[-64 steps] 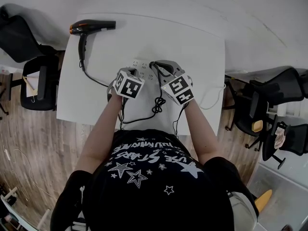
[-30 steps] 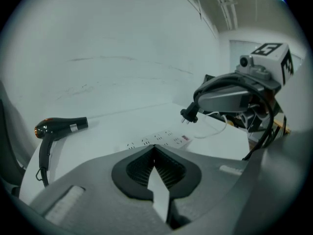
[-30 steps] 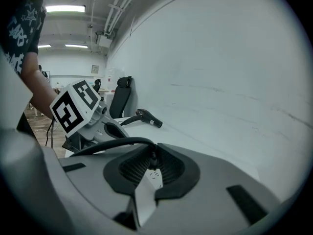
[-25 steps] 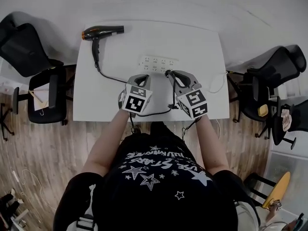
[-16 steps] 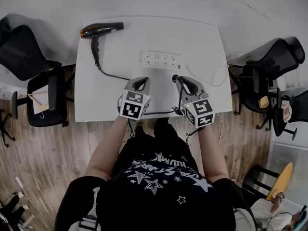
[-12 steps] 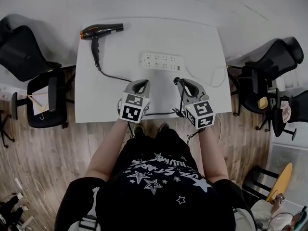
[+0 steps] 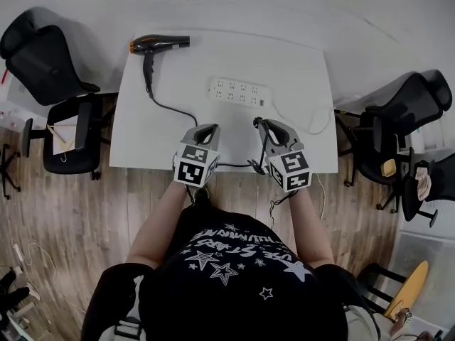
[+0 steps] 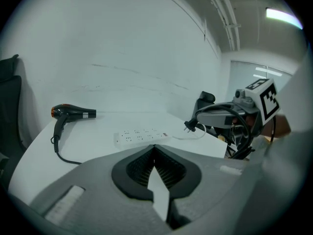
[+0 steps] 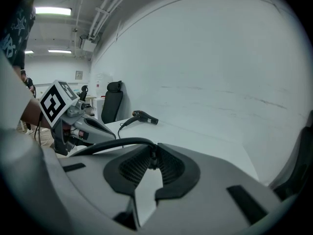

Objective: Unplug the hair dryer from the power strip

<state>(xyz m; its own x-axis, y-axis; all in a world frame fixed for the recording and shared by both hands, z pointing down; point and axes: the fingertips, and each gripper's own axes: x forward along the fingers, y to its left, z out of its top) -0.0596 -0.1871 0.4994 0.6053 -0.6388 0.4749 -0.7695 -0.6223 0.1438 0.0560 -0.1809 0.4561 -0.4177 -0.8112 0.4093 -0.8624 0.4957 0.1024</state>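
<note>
Right claw (image 7: 260, 123) is clamping the hair dryer's thin black rubber cord (image 9: 115, 143) just behind its small black two-pin plug (image 8: 190, 126). That plug is hanging free in the air, well apart from the long white multi-socket power strip (image 7: 240, 91). Judging by its droop, the cord is behaving light and floppy, so the stiff plug body is looking like the surer hold. Black hair dryer with an orange nozzle (image 7: 158, 43) is lying at the far left corner of the white worktop (image 7: 298, 62). Left claw (image 7: 208, 128) is hovering beside the right one, pressed together on nothing.

Left grey two-jaw gripper (image 7: 207, 128), jaws together, empty; right grey two-jaw gripper (image 7: 260, 123), jaws clamped on black cord (image 9: 112, 142); both side by side, pointing forward.
</note>
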